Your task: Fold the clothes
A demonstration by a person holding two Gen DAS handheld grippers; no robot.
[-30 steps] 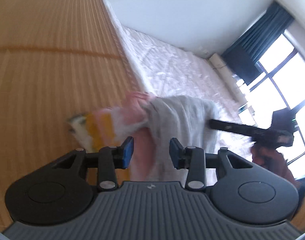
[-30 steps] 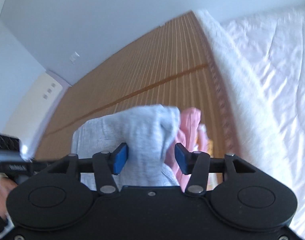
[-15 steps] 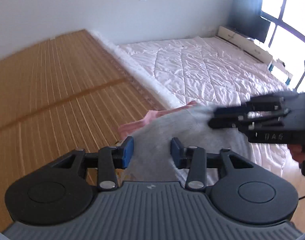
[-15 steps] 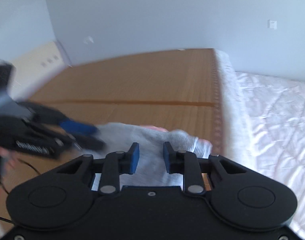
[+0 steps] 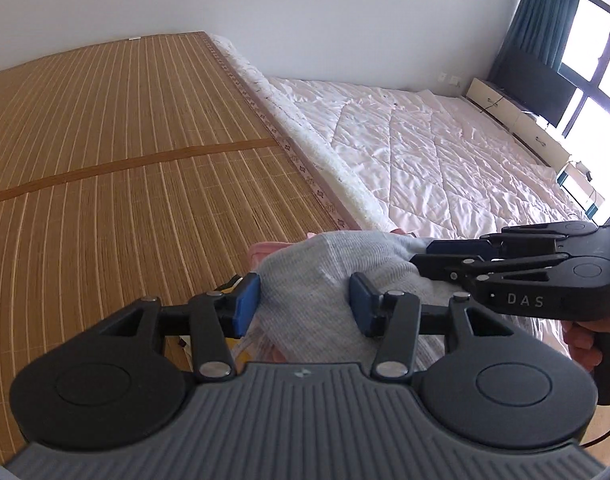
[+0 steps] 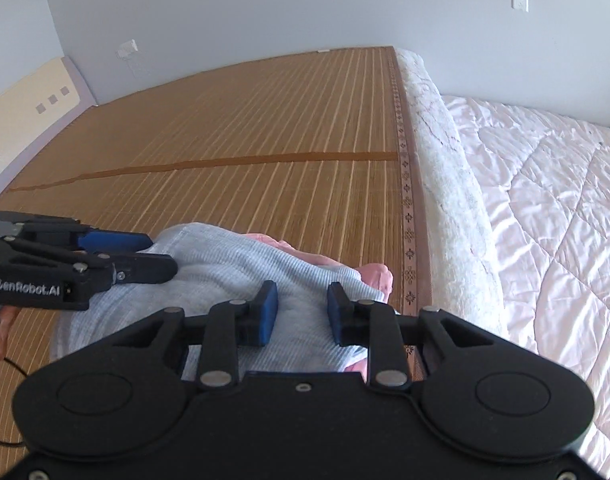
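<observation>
Since half a second ago the right gripper point(image 6: 301, 312) has widened its jaws; they were close together then and now stand apart. The left gripper point(image 5: 303, 306) has changed little, its jaws apart as before. Both views are sharp now, where the earlier right view was smeared.

Grey garment point(image 5: 325, 280): bunched in a heap at the near end of the bamboo mat point(image 5: 125, 160), close to the mat's patterned border. In the left wrist view the cloth fills the gap between the blue pads point(image 5: 245, 306), lying beneath and beyond them; whether either pad touches it cannot be told. In the right wrist view the same garment point(image 6: 241, 272) shows between and below the pads point(image 6: 270, 312), with open space either side of the visible fold.

Pink garment point(image 6: 375, 274): lies under the grey one, showing at its far edge toward the border. A yellow-and-white item point(image 5: 245, 350) shows beneath the heap in the left view; its nature is unclear.

Each gripper appears in the other's view, fingertips resting at the grey cloth from opposite sides. White quilted bedding point(image 6: 545, 220) lies beside the mat.
</observation>
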